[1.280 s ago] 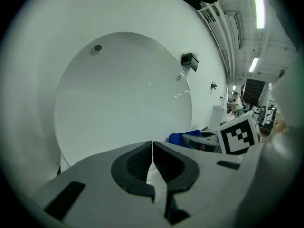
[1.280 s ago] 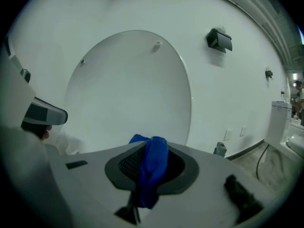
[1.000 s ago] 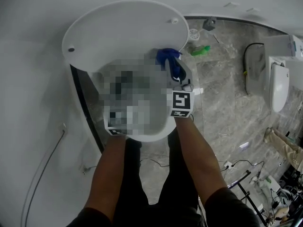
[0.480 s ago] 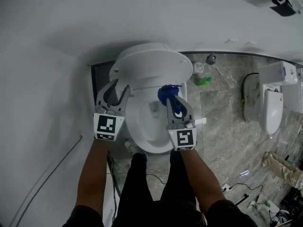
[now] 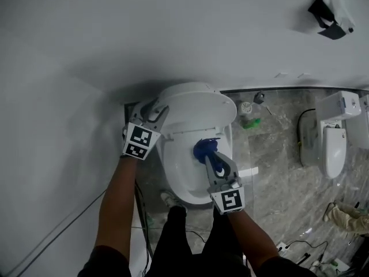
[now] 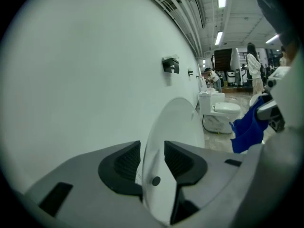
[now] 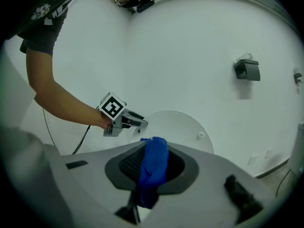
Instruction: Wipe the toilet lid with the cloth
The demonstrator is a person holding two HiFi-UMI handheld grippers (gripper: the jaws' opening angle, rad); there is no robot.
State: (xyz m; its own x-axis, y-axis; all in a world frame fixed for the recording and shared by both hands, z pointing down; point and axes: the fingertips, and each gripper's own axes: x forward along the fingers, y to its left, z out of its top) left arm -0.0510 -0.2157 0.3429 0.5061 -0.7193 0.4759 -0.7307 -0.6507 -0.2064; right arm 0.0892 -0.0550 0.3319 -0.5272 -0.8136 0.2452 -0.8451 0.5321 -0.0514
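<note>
The white toilet lid [image 5: 196, 105] stands raised near the wall, above the open bowl [image 5: 181, 172]. My left gripper [image 5: 157, 108] is at the lid's left edge. Its jaws have just been opening, and in the left gripper view the lid's thin edge [image 6: 173, 141] stands between the pads of that gripper [image 6: 153, 160] with gaps on both sides. My right gripper [image 5: 209, 154] hangs over the bowl, shut on a bunched blue cloth [image 5: 203, 148]. In the right gripper view the cloth [image 7: 153, 167] fills the jaws, with the lid [image 7: 175, 127] and left gripper [image 7: 137, 123] beyond.
A white wall runs close behind and to the left. A black wall fixture [image 5: 326, 10] hangs high on the right. A second toilet [image 5: 334, 134] stands at the right edge. A green bottle [image 5: 249, 123] and a brush holder [image 5: 247, 107] sit on the marble floor beside the toilet.
Both grippers have risen and the view has pulled back. The left gripper's jaws have opened around the lid's edge. The right gripper still carries the cloth.
</note>
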